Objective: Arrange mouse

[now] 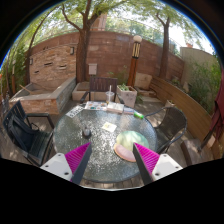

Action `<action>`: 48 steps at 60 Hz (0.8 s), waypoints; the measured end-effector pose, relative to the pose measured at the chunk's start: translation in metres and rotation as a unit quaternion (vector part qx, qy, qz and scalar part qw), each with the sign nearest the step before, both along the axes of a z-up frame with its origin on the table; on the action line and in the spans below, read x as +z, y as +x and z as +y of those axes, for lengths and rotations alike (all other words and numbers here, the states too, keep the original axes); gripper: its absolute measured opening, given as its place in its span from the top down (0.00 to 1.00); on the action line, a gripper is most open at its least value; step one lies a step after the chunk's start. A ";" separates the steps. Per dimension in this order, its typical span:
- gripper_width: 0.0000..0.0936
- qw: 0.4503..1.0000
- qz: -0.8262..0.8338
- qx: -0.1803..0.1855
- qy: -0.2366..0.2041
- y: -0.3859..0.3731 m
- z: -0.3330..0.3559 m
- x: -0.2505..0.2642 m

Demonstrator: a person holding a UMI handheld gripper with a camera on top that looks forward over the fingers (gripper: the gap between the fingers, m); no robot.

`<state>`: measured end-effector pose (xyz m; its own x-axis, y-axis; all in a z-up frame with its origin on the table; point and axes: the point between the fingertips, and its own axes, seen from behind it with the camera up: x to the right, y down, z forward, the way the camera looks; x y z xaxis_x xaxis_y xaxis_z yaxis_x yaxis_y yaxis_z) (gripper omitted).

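Outdoor patio, brick wall behind. A round glass table stands ahead of the gripper. Its fingers are spread wide and hold nothing; the pink pads flank bare glass. A round pinkish mat lies on the table just ahead of the right finger. A small dark object on it may be the mouse; too small to confirm, and its long axis and heading cannot be read. A chair stands left of the table.

Claw-mounted view, above round table
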<state>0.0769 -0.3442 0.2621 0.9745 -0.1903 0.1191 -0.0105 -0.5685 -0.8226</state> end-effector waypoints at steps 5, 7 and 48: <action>0.09 1.000 0.005 0.000 -0.011 -0.001 -0.002 -0.008; 0.09 1.000 0.008 0.001 -0.014 -0.001 -0.004 -0.012; 0.09 0.987 0.060 0.130 -0.075 -0.080 0.217 -0.211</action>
